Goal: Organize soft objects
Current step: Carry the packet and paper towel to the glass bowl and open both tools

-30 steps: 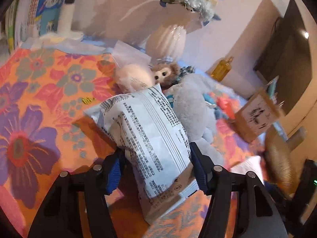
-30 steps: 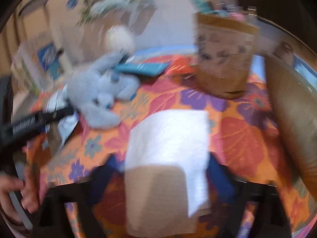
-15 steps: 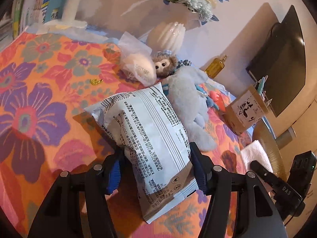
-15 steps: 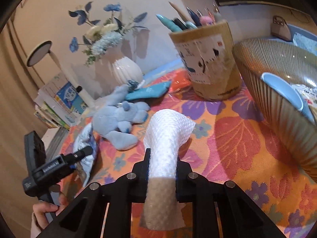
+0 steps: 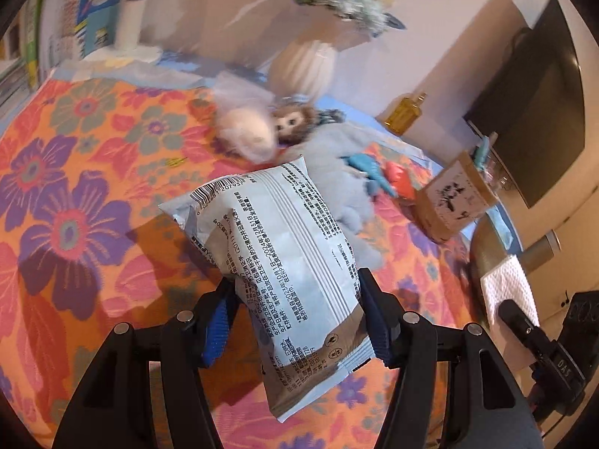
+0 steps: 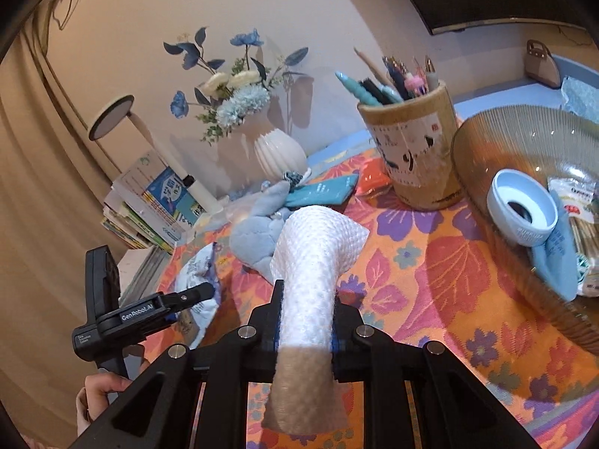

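My left gripper (image 5: 295, 312) is shut on a white printed soft pack (image 5: 284, 262), held above the flowered tablecloth (image 5: 75, 202). My right gripper (image 6: 307, 321) is shut on a folded white textured cloth (image 6: 314, 258) that sticks up between its jaws; the cloth also shows in the left wrist view (image 5: 509, 292). A grey-blue plush toy (image 6: 258, 232) lies behind, also in the left wrist view (image 5: 337, 172), next to a small brown plush (image 5: 292, 123) and a bagged white soft ball (image 5: 247, 134).
A ribbed glass bowl (image 6: 486, 149) at the right holds a white-blue cup (image 6: 522, 213) and packets. A pen holder (image 6: 411, 149), white vase with flowers (image 6: 279, 149), stacked books (image 6: 149, 205), a yellow bottle (image 5: 406, 116) and a dark screen (image 5: 539, 101) stand around the table.
My left gripper with the pack has shifted, blurring the background. My right gripper has risen and tilted towards the bowl, the cloth still pinched.
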Available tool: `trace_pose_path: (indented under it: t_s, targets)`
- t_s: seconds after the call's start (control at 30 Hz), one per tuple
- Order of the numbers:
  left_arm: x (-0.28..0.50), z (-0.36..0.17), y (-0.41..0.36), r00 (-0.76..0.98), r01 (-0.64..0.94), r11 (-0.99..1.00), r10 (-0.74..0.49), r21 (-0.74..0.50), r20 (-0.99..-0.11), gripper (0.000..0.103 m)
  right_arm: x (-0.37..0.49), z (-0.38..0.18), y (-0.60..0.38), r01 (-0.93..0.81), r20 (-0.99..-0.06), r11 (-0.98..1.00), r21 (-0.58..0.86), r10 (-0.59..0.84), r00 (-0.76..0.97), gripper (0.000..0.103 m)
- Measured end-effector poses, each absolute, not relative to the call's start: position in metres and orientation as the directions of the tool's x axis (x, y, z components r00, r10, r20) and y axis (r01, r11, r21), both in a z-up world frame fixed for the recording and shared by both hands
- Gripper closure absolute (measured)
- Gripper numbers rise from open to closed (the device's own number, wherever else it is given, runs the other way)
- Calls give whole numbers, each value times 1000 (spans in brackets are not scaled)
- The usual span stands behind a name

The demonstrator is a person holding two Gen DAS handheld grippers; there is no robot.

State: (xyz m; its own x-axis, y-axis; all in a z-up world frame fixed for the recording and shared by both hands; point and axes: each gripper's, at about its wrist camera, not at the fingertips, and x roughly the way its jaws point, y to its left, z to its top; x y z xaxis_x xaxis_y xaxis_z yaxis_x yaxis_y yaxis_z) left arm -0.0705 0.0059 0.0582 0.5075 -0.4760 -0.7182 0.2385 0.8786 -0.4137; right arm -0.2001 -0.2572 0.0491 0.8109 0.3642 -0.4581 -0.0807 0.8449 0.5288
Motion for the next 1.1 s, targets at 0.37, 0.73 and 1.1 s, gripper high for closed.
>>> trace_pose_path:
  t_s: [0.37, 0.73, 1.1]
  targets:
    - [-77, 127, -86, 505, 462, 803, -586, -376, -634, 45, -217, 93, -324, 5, -412, 859, 511, 240, 879, 86]
    - [-94, 148, -211, 360, 672, 644, -715, -366, -599, 44, -215, 112, -418, 174, -478, 881, 440, 66, 876, 86]
    - [-114, 122, -296, 186, 777, 514, -740, -365, -647, 43, -188, 100, -474, 294, -574, 864, 409, -6, 819, 85]
